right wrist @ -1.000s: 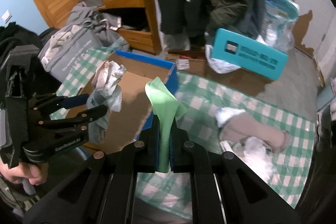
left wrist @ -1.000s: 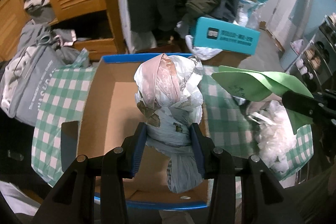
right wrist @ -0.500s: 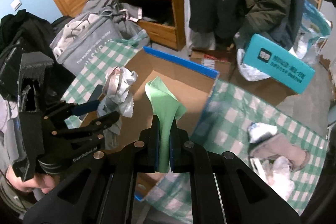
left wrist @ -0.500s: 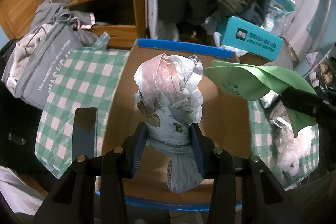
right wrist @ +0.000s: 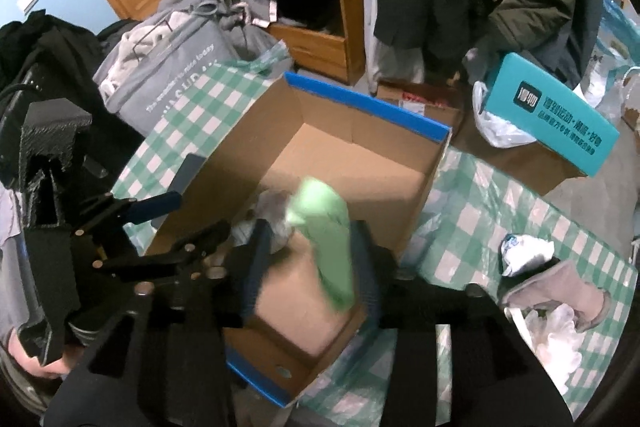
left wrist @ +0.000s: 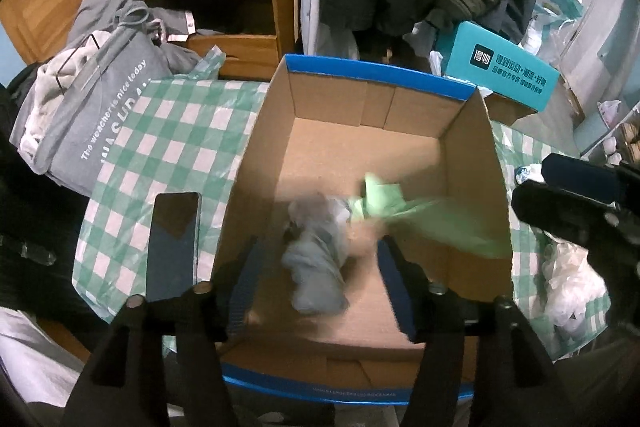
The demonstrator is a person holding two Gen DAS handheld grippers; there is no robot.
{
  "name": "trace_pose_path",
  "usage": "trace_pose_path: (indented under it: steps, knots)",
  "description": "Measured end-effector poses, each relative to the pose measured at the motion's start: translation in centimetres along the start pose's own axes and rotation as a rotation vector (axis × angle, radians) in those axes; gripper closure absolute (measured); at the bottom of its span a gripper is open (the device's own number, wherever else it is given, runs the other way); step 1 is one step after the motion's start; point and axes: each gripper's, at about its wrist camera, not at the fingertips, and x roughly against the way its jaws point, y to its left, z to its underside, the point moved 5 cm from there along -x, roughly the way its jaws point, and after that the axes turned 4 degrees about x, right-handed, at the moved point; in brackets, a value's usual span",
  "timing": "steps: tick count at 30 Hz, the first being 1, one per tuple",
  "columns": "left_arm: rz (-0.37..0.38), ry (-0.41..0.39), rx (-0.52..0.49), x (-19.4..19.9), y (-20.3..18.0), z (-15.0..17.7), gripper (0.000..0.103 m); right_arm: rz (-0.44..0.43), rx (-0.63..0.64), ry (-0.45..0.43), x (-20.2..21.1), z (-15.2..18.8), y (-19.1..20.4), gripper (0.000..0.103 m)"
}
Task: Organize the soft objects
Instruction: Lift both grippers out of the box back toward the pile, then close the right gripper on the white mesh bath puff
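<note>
A cardboard box (left wrist: 376, 71) with a blue rim stands open on the green checked cloth (left wrist: 168, 147). A grey-white bundle of plastic bags (left wrist: 316, 267) is blurred inside the box, loose between the widening jaws of my left gripper (left wrist: 318, 287). Its pads do not press on it. A green bag (right wrist: 328, 227) is also blurred, dropping into the box (right wrist: 360, 103) between the opening jaws of my right gripper (right wrist: 310, 267), free of the pads. In the left wrist view the green bag (left wrist: 400, 211) lies beside the bundle. The left gripper (right wrist: 192, 223) hovers at the box's left wall.
A dark phone (left wrist: 174, 243) lies on the cloth left of the box. A grey bag of clothes (left wrist: 100, 115) sits at the far left, a teal carton (left wrist: 504, 75) behind the box. White plastic bags (left wrist: 572, 287) and a grey-pink soft item (right wrist: 560, 287) lie to the right.
Both grippers have opened over the box. The plastic-bag bundle and the green bag have left their grips and are falling into the box. Both hands had moved over the box first.
</note>
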Motion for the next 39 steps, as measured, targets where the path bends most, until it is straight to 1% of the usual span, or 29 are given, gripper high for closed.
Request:
trace_pose_path:
  steps: [1,2,4,6,9,15,21,24,31,35,39]
  knots:
    - [0.0,-0.007,-0.002,0.2,-0.1,-0.1,0.033,0.002,-0.002,-0.003,0.1,0.1,-0.1,0.048]
    - [-0.003,-0.012,-0.002,0.3,-0.1,-0.1,0.032,0.004,-0.006,-0.006,0.1,0.1,-0.2,0.046]
    - [-0.008,-0.022,-0.003,0.6,-0.3,-0.3,0.026,0.013,-0.015,-0.008,0.3,0.3,-0.6,0.044]
    - [-0.005,-0.031,-0.005,0.9,-0.6,-0.4,0.025,0.021,-0.024,-0.011,0.4,0.5,-0.9,0.041]
    - [-0.002,-0.036,-0.011,1.2,-0.9,-0.5,0.022,0.04,-0.038,-0.016,0.8,0.8,-1.6,0.038]
    - [0.027,-0.058,-0.043,1.9,-2.1,-0.3,0.022,0.085,-0.064,-0.019,1.6,1.8,-3.0,0.037]
    - [0.028,-0.103,-0.132,2.9,-4.5,-0.1,0.022,0.135,-0.095,-0.02,2.7,3.4,-5.2,0.036]
    - [0.043,-0.106,-0.154,3.3,-5.7,0.0,0.022,0.15,-0.116,-0.025,3.3,4.2,-6.3,0.036]
    - [0.049,-0.091,-0.224,3.4,-8.5,0.6,0.022,0.175,-0.161,-0.024,4.9,6.3,-8.6,0.036]
    - [0.052,-0.079,-0.246,3.3,-9.9,0.9,0.022,0.185,-0.191,-0.027,5.8,7.7,-10.1,0.036]
    - [0.055,-0.085,-0.26,3.4,-10.9,1.1,0.022,0.197,-0.214,-0.031,6.7,8.9,-11.1,0.036]
